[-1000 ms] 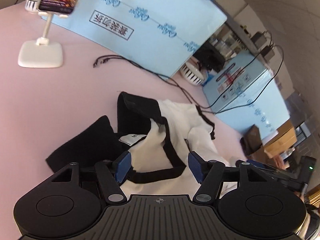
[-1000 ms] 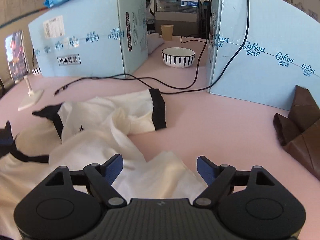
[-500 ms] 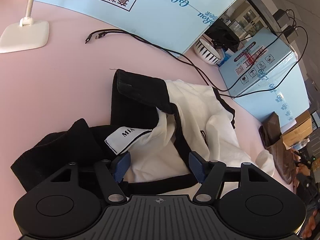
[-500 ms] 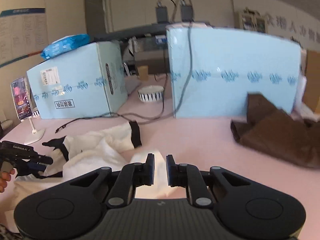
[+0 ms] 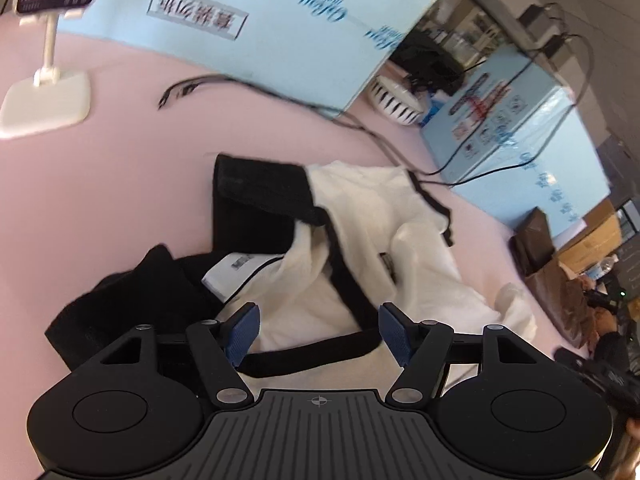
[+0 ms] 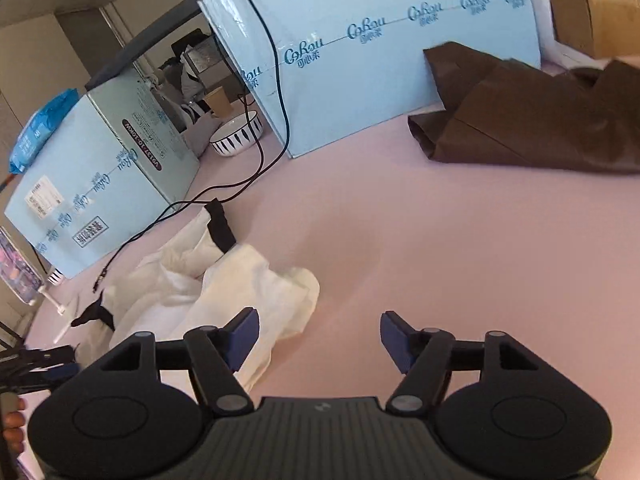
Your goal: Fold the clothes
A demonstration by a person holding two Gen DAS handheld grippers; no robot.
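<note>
Two wrist views, each w/ its own share of the scene. Left view: left tool (image 5: pixel 318 330) wide apart, jaws have just been opening more, nothing pinched; it hangs over the crumpled white shirt w/ black trim (image 5: pixel 360 240) on the pink table (image 5: pixel 120 184), black hem band running between the pads but not pressed. Only this view shows the shirt's black collar area, the neck label (image 5: pixel 236 270) and the phone on a white stand (image 5: pixel 48 92), top left. Right view: right tool (image 6: pixel 318 338) also wide, jaws just been opening, bare table between them; shirt (image 6: pixel 224 288) lies left of it, its edge just beside the left pad. Only here: brown garment (image 6: pixel 532 120) far right against a blue carton (image 6: pixel 380 60), paper cup (image 6: pixel 219 101) behind the striped bowl (image 6: pixel 237 135). Left tool (image 6: pixel 36 364) peeks in at lower left edge.
</note>
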